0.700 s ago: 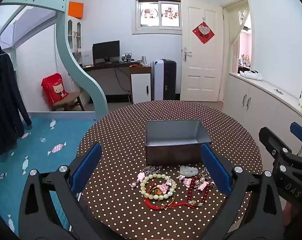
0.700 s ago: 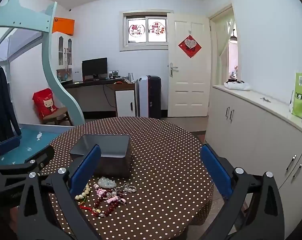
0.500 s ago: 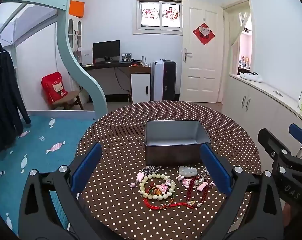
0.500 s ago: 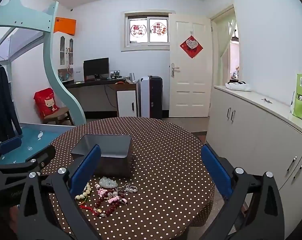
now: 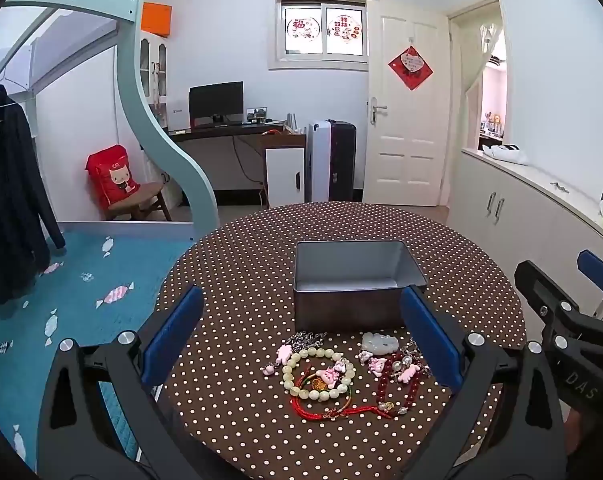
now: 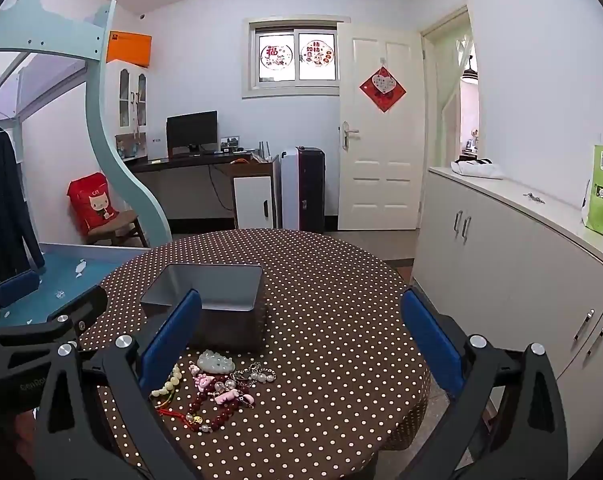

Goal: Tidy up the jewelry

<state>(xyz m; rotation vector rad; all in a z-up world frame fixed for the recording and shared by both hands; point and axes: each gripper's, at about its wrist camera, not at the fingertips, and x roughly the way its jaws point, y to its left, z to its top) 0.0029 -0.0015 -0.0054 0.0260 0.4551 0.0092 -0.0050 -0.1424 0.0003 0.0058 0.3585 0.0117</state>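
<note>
While jewelry (image 5: 341, 372) lies before the tin (image 5: 357, 276), both tongs (image 5: 301, 344) (image 6: 301, 344) apart, empty.

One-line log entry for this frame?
phase: pre-grasp | left gripper: open, empty | right gripper: open, empty | metal tin: empty | jewelry pile: on table

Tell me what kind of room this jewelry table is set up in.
Most likely a bedroom that doubles as a study in a home. A loft bed frame rises at the left, a desk with a monitor stands against the far wall, and a suitcase is parked by the door.
</note>
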